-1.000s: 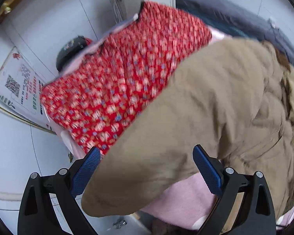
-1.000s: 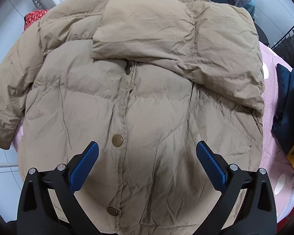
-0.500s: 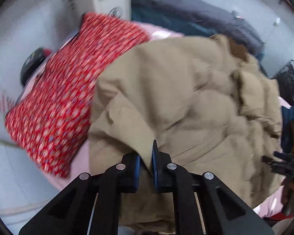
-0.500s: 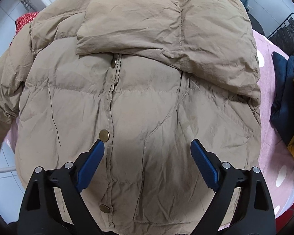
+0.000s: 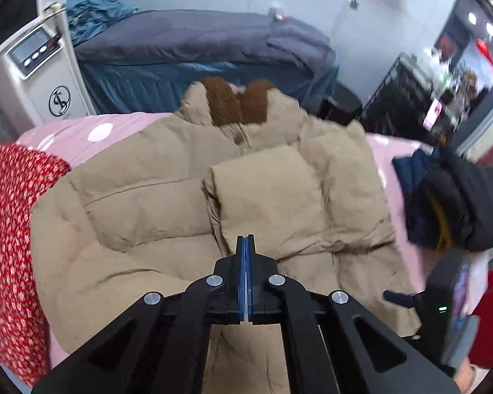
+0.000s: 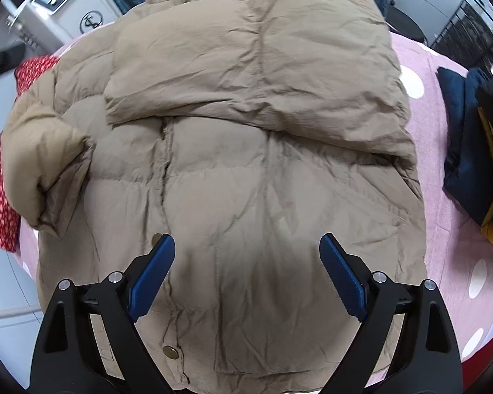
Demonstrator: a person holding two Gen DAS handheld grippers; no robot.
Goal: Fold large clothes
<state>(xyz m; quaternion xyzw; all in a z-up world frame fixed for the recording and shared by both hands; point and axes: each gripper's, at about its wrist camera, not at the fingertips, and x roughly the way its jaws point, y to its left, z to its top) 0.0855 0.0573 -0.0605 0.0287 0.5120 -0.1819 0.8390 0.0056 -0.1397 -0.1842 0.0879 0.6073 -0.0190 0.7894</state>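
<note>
Tan puffer jacket point(image 6: 246, 170) lies front-up on pink dotted worktop point(image 6: 443, 151), one sleeve point(image 6: 246, 65) folded across chest.

Left tongs point(image 5: 245, 246) pressed closed above jacket; cannot tell if fabric is pinched.

Right tongs point(image 6: 246, 262) spread open over hem, holding nothing.

Risks: puffy fill springs fold open; other sleeve point(image 6: 46, 164) flops toward red floral cloth point(image 6: 0, 210) at edge.
</note>
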